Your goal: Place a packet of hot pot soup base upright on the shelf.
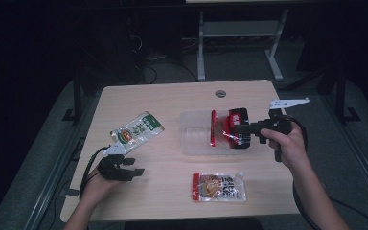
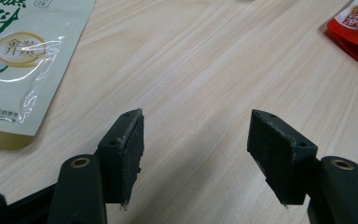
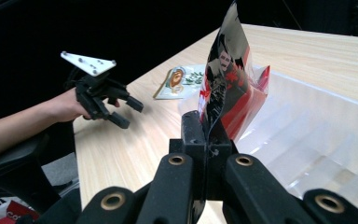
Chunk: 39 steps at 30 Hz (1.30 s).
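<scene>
High view, right tool point(image 1: 239, 129): clamped shut on the edge of a red-and-black pouch point(image 1: 230, 125), carried over the clear plastic bin point(image 1: 194, 136) at mid-worktop.
High view, left tool point(image 1: 129, 170): parted and empty, resting low near the left edge of the worktop point(image 1: 172, 100), just below a green-and-white pouch point(image 1: 136, 128).
High view, other item: an orange-and-white spouted pouch point(image 1: 219, 187) lies flat near the front edge, well apart from both tools.
Left gripper view, left tool point(image 2: 196, 149): pads stand wide apart with bare wood between them; nothing is held. The green-and-white pouch point(image 2: 18, 60) lies to the upper left and a red pouch corner point(image 2: 356, 28) to the upper right.
Right gripper view, right tool point(image 3: 207, 140): pads pinch the lower seam of the red-and-black pouch point(image 3: 228, 79), which stands up, bowed and glossy, over the bin wall point(image 3: 307, 126). The left tool point(image 3: 121, 112) shows farther off with its pads apart.
Handling judgement: the pouch looks light, floppy and slick; a flat sealed seam is the surest hold, as the filled body would likely bulge and slip.
View differences: the high view gives the layout and the third pouch; the right gripper view gives the pinch point and how the film bends; the left gripper view confirms the gap is empty.
</scene>
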{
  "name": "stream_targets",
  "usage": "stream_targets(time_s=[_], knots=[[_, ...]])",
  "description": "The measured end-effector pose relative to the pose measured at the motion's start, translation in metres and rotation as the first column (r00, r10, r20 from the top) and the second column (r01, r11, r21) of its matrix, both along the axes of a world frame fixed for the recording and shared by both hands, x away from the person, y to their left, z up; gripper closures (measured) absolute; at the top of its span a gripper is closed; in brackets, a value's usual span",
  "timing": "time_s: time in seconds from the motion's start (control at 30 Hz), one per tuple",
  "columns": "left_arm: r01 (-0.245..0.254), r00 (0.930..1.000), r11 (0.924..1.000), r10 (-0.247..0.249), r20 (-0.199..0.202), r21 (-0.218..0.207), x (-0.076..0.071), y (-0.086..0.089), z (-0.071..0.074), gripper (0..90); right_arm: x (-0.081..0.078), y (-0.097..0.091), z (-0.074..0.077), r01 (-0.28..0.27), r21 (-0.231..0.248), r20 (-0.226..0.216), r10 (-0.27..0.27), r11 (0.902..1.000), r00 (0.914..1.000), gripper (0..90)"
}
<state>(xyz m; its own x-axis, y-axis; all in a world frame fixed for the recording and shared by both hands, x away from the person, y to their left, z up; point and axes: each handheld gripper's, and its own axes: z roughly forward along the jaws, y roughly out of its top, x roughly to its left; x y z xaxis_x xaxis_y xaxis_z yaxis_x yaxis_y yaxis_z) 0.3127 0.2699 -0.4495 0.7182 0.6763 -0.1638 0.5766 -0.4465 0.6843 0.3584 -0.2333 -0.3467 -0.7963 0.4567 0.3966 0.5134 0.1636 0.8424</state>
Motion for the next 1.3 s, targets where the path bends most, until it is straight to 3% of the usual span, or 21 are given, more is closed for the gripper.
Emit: stream_targets(time_s=[0.7, 1.0, 1.3], knots=[[0.015, 0.9999, 0.9998, -0.015, 0.001, 0.014, 0.001, 0.002, -0.001, 35.5, 0.008, -0.006, -0.015, 0.045, -0.022, -0.035, -0.046, 0.9987, 0.9984, 90.0], [0.018, 0.9998, 0.9997, -0.018, -0.006, 0.016, 0.001, 0.0, -0.001, 35.6, 0.012, -0.001, -0.017, 0.064, -0.069, -0.032, -0.066, 0.9956, 0.9973, 90.0], [0.023, 0.9997, 0.9996, -0.023, -0.007, 0.016, 0.001, -0.001, -0.002, 35.5, 0.017, 0.006, -0.02, 0.059, -0.075, -0.039, -0.062, 0.9954, 0.9973, 90.0]])
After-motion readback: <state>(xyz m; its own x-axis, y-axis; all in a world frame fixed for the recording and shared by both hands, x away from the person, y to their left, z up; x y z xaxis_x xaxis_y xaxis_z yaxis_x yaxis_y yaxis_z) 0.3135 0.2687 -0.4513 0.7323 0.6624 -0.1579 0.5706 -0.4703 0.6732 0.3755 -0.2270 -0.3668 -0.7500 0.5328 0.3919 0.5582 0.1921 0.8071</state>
